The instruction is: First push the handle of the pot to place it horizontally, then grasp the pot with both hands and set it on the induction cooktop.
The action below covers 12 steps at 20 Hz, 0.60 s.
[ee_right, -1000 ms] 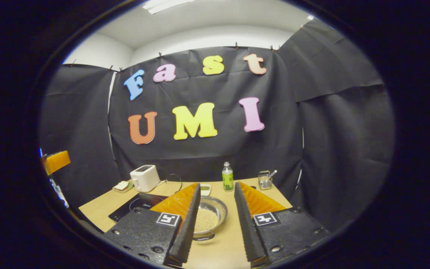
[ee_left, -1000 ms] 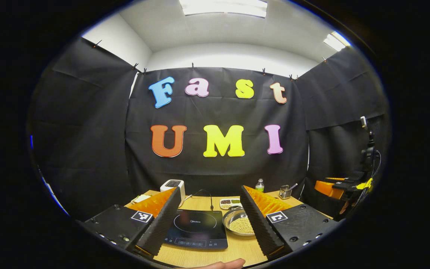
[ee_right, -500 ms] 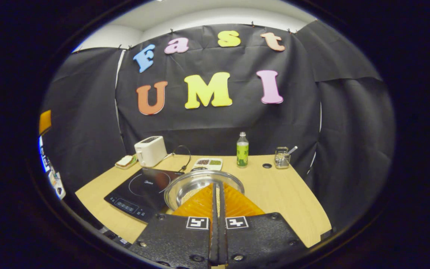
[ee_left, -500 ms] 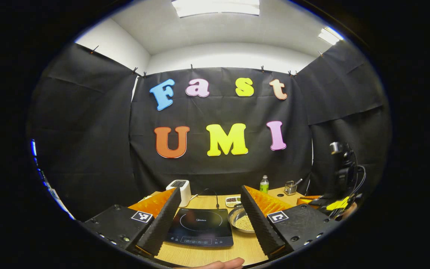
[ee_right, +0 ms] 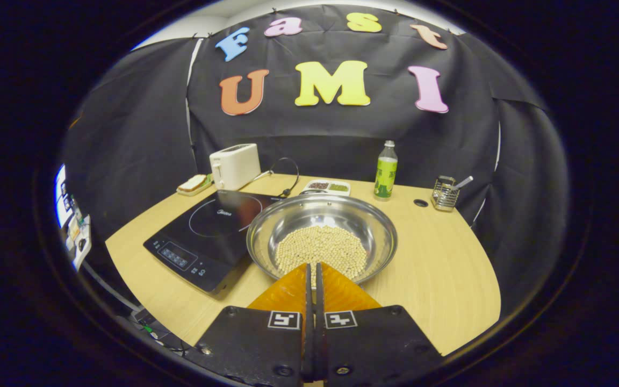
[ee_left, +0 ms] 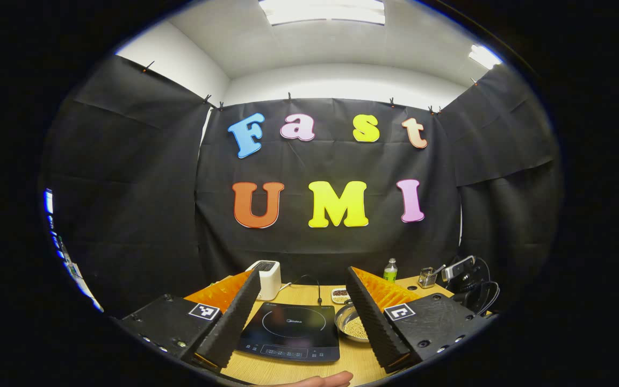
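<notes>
Right gripper [ee_right: 312,267]: jaws pressed together with no gap, nothing between them. The tips sit over the near rim of the pot [ee_right: 322,236], above the table [ee_right: 438,279]. Whether the tips touch the rim cannot be told.

Left gripper [ee_left: 304,293]: jaws spread wide, holding nothing, raised above the near edge of the table. A fingertip [ee_left: 320,380] of the person shows at the bottom edge of the left gripper view.

Pot: a shallow round steel vessel, upright on the table, just beside the right edge of the cooktop [ee_right: 210,228]. It holds a layer of small pale beans [ee_right: 321,251]. In the left gripper view the pot [ee_left: 351,323] appears to the right of the cooktop [ee_left: 290,330], partly hidden behind the right finger. The handle of the pot cannot be made out in either view.

Cooktop: flat black unit, control strip toward the near edge, nothing on it.

Rear of table, seen from the right gripper view:
- toaster [ee_right: 234,165], behind the cooktop
- small dish with bread [ee_right: 194,184], left of the toaster
- divided tray [ee_right: 328,186], just behind the pot
- green bottle [ee_right: 386,170], upright
- wire holder [ee_right: 444,192] with a utensil in it, near the right edge
</notes>
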{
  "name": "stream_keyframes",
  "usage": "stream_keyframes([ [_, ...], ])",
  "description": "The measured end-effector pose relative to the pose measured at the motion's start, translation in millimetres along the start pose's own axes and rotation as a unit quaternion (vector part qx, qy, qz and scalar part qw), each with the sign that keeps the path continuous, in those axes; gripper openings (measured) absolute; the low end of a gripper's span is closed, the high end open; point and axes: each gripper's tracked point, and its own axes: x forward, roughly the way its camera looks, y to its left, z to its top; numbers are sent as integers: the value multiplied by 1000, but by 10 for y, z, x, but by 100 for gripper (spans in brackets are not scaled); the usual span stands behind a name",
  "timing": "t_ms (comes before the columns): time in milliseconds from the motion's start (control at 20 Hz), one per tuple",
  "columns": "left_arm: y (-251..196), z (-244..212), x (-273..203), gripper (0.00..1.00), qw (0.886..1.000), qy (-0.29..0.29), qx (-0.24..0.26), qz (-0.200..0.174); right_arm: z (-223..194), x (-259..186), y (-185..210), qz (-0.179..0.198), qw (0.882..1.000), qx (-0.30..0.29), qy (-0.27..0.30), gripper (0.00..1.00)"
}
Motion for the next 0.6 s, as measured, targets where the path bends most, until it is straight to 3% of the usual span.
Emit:
stream_keyframes([
  [400, -208, -147, 339, 95, 1000, 18, 7, -11, -347, 207, 171, 56, 997, 29, 44, 4],
  [600, -341, -209, 433, 95, 999, 23, 14, -22, -456, 273, 200, 62, 996, 15, 59, 4],
])
